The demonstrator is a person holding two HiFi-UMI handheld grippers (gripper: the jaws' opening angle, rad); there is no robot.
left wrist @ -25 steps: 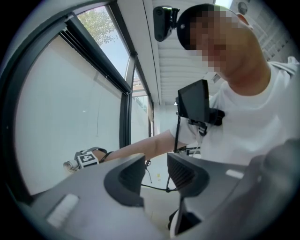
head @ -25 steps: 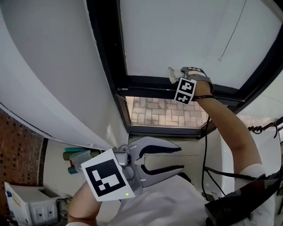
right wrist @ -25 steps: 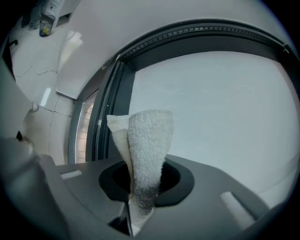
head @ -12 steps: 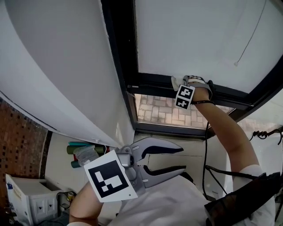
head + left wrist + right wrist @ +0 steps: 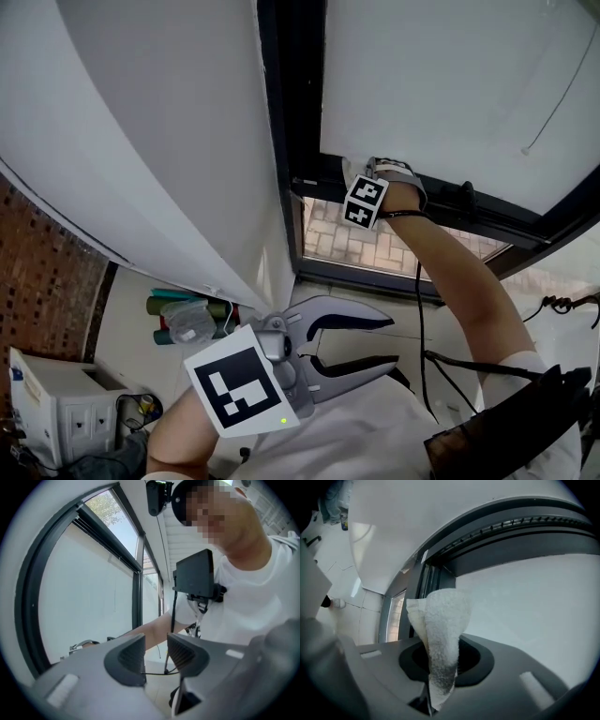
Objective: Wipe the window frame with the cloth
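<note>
A dark window frame (image 5: 289, 112) borders a white pane (image 5: 441, 75), with brick paving (image 5: 349, 246) visible below. Our right gripper (image 5: 366, 176) is up at the frame's corner, and only its own view shows its 2 jaws clamped on the white cloth (image 5: 440, 625). Our left gripper (image 5: 389, 343) hangs low, its jaws slightly apart and empty.

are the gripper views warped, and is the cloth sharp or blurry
Right gripper view: heavy fisheye bows the window frame into an arc and the corners go dark, yet the cloth is sharp enough to show its nap. Left gripper view: the same warp, with a mosaic patch added near the top. Head view: far less bending, even daylight.
</note>
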